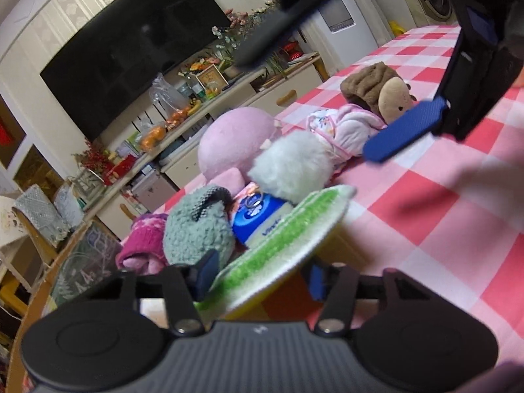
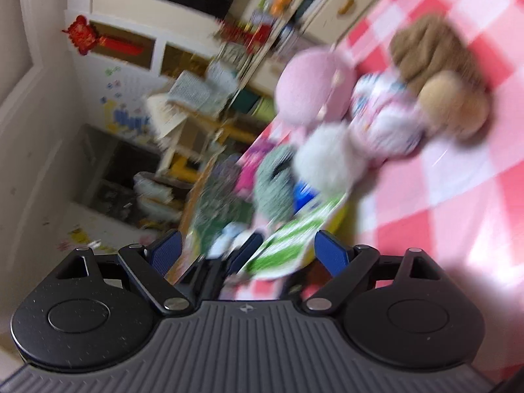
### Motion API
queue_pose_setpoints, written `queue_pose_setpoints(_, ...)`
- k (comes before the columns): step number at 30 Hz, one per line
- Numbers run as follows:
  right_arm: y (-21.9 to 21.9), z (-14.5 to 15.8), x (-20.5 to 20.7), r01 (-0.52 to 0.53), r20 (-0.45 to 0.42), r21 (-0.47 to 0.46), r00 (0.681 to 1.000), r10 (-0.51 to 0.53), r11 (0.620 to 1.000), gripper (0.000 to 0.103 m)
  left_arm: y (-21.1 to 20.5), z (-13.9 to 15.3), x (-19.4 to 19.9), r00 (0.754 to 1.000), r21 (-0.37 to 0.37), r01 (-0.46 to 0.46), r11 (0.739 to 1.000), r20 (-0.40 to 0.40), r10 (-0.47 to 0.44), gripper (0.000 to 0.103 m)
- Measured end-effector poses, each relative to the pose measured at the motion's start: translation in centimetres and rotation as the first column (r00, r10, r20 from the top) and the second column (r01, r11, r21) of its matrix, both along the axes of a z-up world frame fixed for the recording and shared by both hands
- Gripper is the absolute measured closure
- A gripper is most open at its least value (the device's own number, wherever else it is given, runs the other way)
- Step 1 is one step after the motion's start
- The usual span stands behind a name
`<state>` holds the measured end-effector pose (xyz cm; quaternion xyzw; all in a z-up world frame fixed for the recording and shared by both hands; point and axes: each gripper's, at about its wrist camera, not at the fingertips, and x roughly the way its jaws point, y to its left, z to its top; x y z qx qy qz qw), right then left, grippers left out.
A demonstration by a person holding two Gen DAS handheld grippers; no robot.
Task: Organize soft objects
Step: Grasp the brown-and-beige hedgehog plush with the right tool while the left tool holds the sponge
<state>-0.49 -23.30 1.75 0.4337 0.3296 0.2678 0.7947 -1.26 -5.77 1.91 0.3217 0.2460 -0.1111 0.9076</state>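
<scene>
— Checked tablecloth [image 1: 442, 216], toys piled at its edge. Left gripper [image 1: 258, 276]?
— Clamped on the green-and-white scrubbing pad [image 1: 271, 245].
— Right gripper [image 2: 247, 252]?
— Jaws spread, empty; its view is blurred.

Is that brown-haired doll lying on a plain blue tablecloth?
No, the doll lies on a pink, red and white checked tablecloth.
</scene>
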Motion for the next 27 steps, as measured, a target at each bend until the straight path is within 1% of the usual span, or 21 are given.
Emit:
queue_pose_setpoints(1,-0.3,0.3,-0.2,0.045,0.012,-0.045,0.999,-0.045,0.998,0.000,0.0,0.1,0.0,1.000,-0.007,0.001,1.000,-0.007,-0.001,0.057)
queue_pose_setpoints(2,-0.5,0.6,-0.4,0.091,0.025,-0.096,0.996,-0.089,0.991,0.000,0.0,0.2,-0.1,1.000,-0.014,0.001,1.000,-0.010,-0.001,0.060)
queue_pose_setpoints(3,-0.7,1.0,-0.6,0.137,0.039,-0.154,0.990,-0.132,0.979,0.000,0.0,0.3,-0.1,1.000,-0.022,0.004,1.000,-0.015,-0.004,0.063)
queue_pose_setpoints(4,-0.8,1.3,-0.9,0.190,0.059,-0.223,0.982,-0.182,0.956,0.000,0.0,0.4,-0.1,1.000,-0.031,0.003,1.000,-0.021,-0.004,0.064)
queue_pose_setpoints(6,-0.5,1.9,-1.2,0.269,0.102,-0.363,0.963,-0.249,0.892,0.000,0.0,0.8,-0.1,0.999,-0.059,-0.002,0.998,-0.035,0.000,0.066)
queue_pose_setpoints(8,0.1,2.0,-0.9,0.321,0.140,-0.497,0.947,-0.290,0.806,0.000,0.1,1.1,-0.1,0.999,-0.084,-0.004,0.996,-0.048,0.000,0.067)
queue_pose_setpoints(9,0.4,1.9,-0.7,0.339,0.155,-0.542,0.940,-0.305,0.769,0.000,0.1,1.2,-0.1,0.999,-0.097,-0.005,0.995,-0.054,0.000,0.067)
queue_pose_setpoints(10,0.6,1.8,-0.4,0.355,0.168,-0.574,0.933,-0.317,0.738,0.000,0.1,1.4,0.0,0.998,-0.111,-0.007,0.994,-0.061,0.001,0.068)
queue_pose_setpoints(11,0.5,1.6,-0.1,0.373,0.180,-0.589,0.925,-0.334,0.717,0.000,0.2,1.7,0.1,0.998,-0.128,-0.011,0.992,-0.068,0.002,0.069)
queue_pose_setpoints(13,0.5,1.3,0.6,0.408,0.195,-0.609,0.908,-0.371,0.680,0.000,0.4,2.1,0.3,0.996,-0.158,-0.018,0.987,-0.084,0.004,0.069)
queue_pose_setpoints(16,-0.3,1.1,1.5,0.451,0.219,-0.637,0.883,-0.414,0.625,0.000,1.1,2.8,0.8,0.993,-0.222,-0.035,0.974,-0.120,0.009,0.069)
queue_pose_setpoints(18,-0.3,1.1,2.2,0.459,0.226,-0.647,0.878,-0.421,0.609,0.000,1.5,3.3,1.1,0.991,-0.258,-0.036,0.965,-0.131,0.002,0.070)
queue_pose_setpoints(19,-0.4,1.0,2.5,0.457,0.223,-0.649,0.879,-0.422,0.608,0.000,1.6,3.4,1.2,0.991,-0.270,-0.036,0.962,-0.135,-0.001,0.071)
queue_pose_setpoints(20,-0.3,0.9,2.8,0.452,0.218,-0.651,0.881,-0.420,0.610,0.002,1.7,3.5,1.3,0.990,-0.282,-0.036,0.959,-0.143,-0.005,0.071)
queue_pose_setpoints(22,-0.2,0.6,3.4,0.437,0.206,-0.661,0.887,-0.412,0.610,0.011,2.1,3.6,1.7,0.986,-0.312,-0.048,0.949,-0.166,-0.005,0.072)
queue_pose_setpoints(23,0.1,0.7,3.8,0.426,0.198,-0.668,0.892,-0.407,0.610,0.020,2.3,3.6,1.9,0.984,-0.327,-0.054,0.943,-0.178,-0.006,0.072)
queue_pose_setpoints(24,0.2,0.6,4.0,0.417,0.193,-0.676,0.896,-0.400,0.608,0.025,2.4,3.7,2.1,0.983,-0.341,-0.059,0.938,-0.186,-0.006,0.072)
queue_pose_setpoints(25,0.2,0.5,4.2,0.415,0.196,-0.681,0.897,-0.396,0.603,0.026,2.5,3.7,2.2,0.982,-0.348,-0.062,0.935,-0.188,-0.005,0.072)
queue_pose_setpoints(26,0.3,0.6,4.0,0.412,0.197,-0.690,0.898,-0.393,0.596,0.033,2.7,3.8,2.2,0.981,-0.356,-0.067,0.932,-0.192,-0.003,0.072)
queue_pose_setpoints(27,0.3,0.6,4.1,0.406,0.194,-0.699,0.900,-0.391,0.589,0.038,2.9,3.8,2.4,0.979,-0.373,-0.077,0.925,-0.203,0.000,0.072)
